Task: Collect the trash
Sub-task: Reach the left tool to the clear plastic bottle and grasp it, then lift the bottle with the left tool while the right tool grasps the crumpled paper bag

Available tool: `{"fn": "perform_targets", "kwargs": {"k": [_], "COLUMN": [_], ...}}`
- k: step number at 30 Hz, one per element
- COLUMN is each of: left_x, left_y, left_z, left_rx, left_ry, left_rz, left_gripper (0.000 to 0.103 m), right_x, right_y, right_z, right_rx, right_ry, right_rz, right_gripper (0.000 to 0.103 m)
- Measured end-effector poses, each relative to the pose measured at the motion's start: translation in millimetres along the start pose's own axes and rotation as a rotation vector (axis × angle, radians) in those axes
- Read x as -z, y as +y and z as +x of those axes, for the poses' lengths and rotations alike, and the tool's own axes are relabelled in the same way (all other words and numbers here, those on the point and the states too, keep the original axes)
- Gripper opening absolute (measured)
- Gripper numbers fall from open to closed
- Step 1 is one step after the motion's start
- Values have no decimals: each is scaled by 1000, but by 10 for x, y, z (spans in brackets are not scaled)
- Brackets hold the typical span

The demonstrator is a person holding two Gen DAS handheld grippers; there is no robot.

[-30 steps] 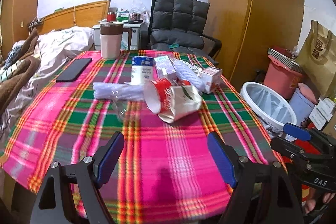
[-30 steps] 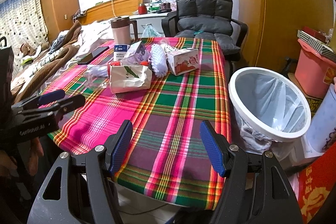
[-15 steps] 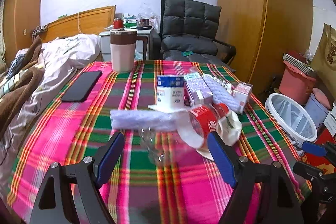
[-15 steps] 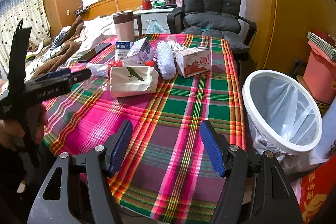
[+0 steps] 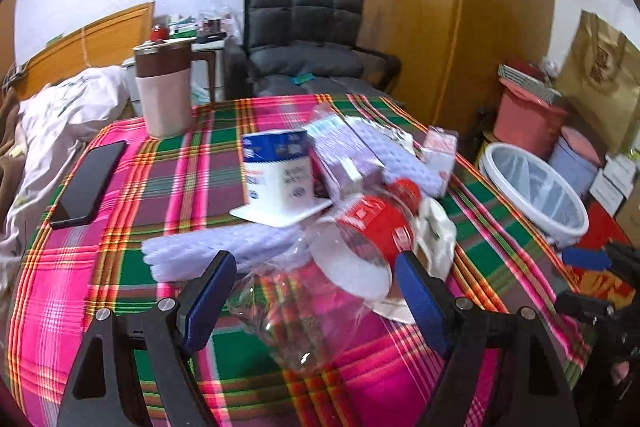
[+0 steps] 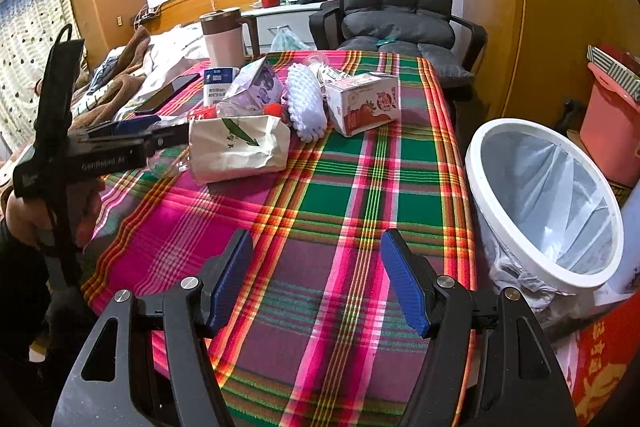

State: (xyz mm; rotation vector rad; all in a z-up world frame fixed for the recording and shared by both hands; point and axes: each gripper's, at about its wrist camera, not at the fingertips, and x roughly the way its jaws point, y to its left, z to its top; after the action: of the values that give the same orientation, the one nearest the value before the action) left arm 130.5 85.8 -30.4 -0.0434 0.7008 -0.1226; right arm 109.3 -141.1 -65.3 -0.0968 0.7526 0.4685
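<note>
Left wrist view. Left gripper (image 5: 316, 291) at lower centre, blue pads spread wide, straddling a crumpled clear plastic bottle (image 5: 316, 311) with red label lying on the plaid tablecloth (image 5: 120, 291); pads not touching it. Directly behind, mid-frame: white-and-blue cup (image 5: 278, 177), purple carton (image 5: 344, 163), rolled white foam sheet (image 5: 216, 251), all crowded together. Black phone (image 5: 90, 183) near the cloth's left edge; pink tumbler (image 5: 162, 95) at the far edge, upper left. Bare cloth at lower left and lower right. White lined bin (image 5: 534, 195) past the table's right edge.

Right wrist view. Right gripper (image 6: 316, 281) at lower centre, pads spread, holding nothing, over bare cloth near the table's front edge. Trash cluster in the upper-left quarter: white paper bag (image 6: 240, 149), strawberry carton (image 6: 364, 103), foam net (image 6: 306, 101). Wide bare cloth between gripper and cluster. Bin rim (image 6: 476, 163) just beside the table's right edge, mouth tilted toward the camera.
</note>
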Motion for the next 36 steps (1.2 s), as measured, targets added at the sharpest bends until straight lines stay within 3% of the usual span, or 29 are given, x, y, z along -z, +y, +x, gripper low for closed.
{"fn": "perform_targets", "kwargs": {"k": [4, 6, 7, 8, 15, 27, 36], "left_x": [23, 45, 46, 54, 189, 552, 589], "left_y": [-74, -120, -125, -130, -237, 47, 83], "left_z": [-20, -21, -17, -23, -168, -676, -688], "left_rx": [21, 27, 26, 31, 25, -226, -193], "left_ry": [6, 15, 22, 26, 27, -15, -14], "left_rz": [6, 7, 3, -5, -68, -235, -245], "left_gripper": [81, 76, 67, 64, 63, 62, 63], "right_x": [-10, -8, -8, -9, -18, -145, -324], "right_y": [7, 0, -5, -9, -64, 170, 498], "right_z": [19, 2, -4, -10, -57, 91, 456], "right_rx": [-7, -8, -7, -6, 0, -81, -109], "right_ry": [4, -1, -4, -6, -17, -12, 3], "right_rz": [0, 2, 3, 4, 20, -10, -35], "right_gripper": [68, 68, 68, 68, 68, 68, 66]}}
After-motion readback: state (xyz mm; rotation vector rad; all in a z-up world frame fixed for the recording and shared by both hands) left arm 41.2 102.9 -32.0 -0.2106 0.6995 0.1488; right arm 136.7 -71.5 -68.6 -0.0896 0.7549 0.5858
